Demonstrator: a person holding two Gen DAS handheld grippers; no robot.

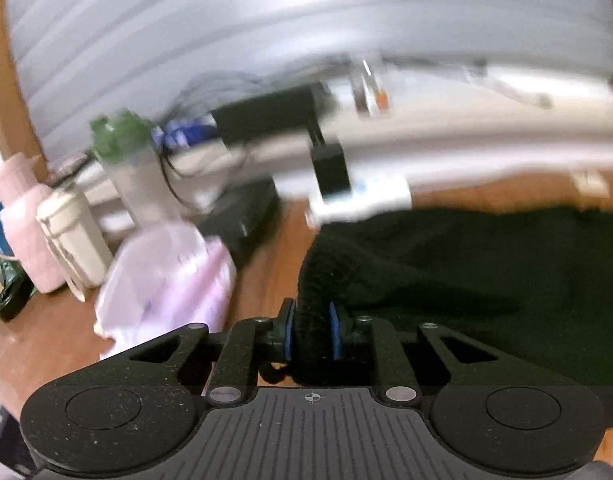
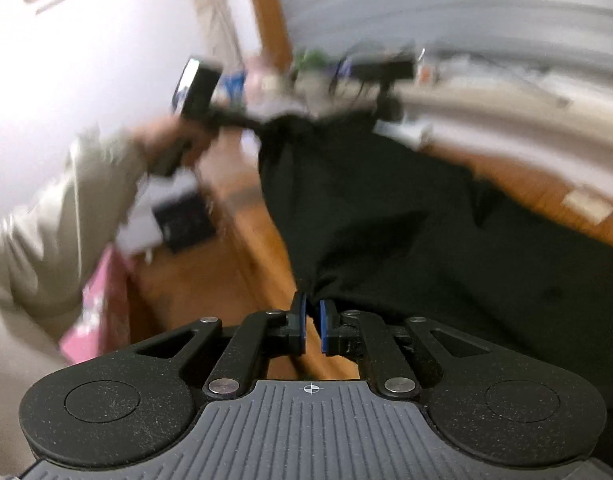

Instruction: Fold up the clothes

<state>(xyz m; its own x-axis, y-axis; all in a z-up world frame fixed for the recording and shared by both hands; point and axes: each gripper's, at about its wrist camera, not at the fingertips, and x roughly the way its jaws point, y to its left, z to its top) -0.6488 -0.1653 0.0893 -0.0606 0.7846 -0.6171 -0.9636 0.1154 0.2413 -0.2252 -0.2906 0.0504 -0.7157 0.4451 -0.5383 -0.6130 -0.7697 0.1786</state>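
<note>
Right wrist: blurred left tool (image 2: pixel 262 124) gripping garment (image 2: pixel 406 232)

The garment (image 1: pixel 486 264) lies on the table (image 1: pixel 266 280), ahead and right of the left gripper (image 1: pixel 312 330), which clamps a fold of it. Left of that gripper sits a bag (image 1: pixel 166 276); behind it stand bottles (image 1: pixel 72 236).
</note>
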